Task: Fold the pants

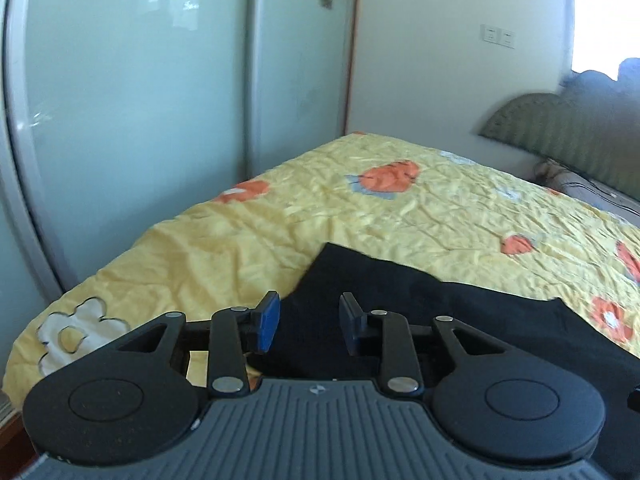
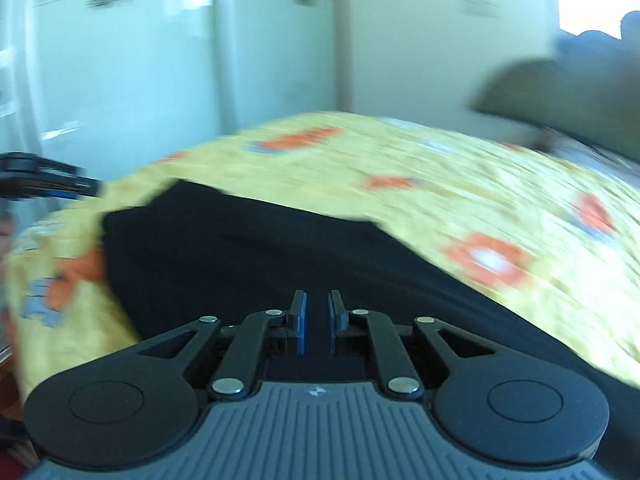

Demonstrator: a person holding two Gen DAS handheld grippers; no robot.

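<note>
Black pants [image 1: 400, 304] flat on the quilted bed [image 1: 400, 208] — laid out for folding. Left hand-held gripper [image 1: 308, 324] spread, empty; right hand-held gripper [image 2: 317, 322] nearly pressed together — pinching nothing.

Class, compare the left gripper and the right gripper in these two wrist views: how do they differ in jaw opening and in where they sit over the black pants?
The left gripper has a wide gap between its pads; the right gripper shows only a narrow slit. The left gripper sits at the edge of the black pants, one finger over the yellow bedspread; the right gripper is over the cloth's middle. Both grip nothing.
</note>
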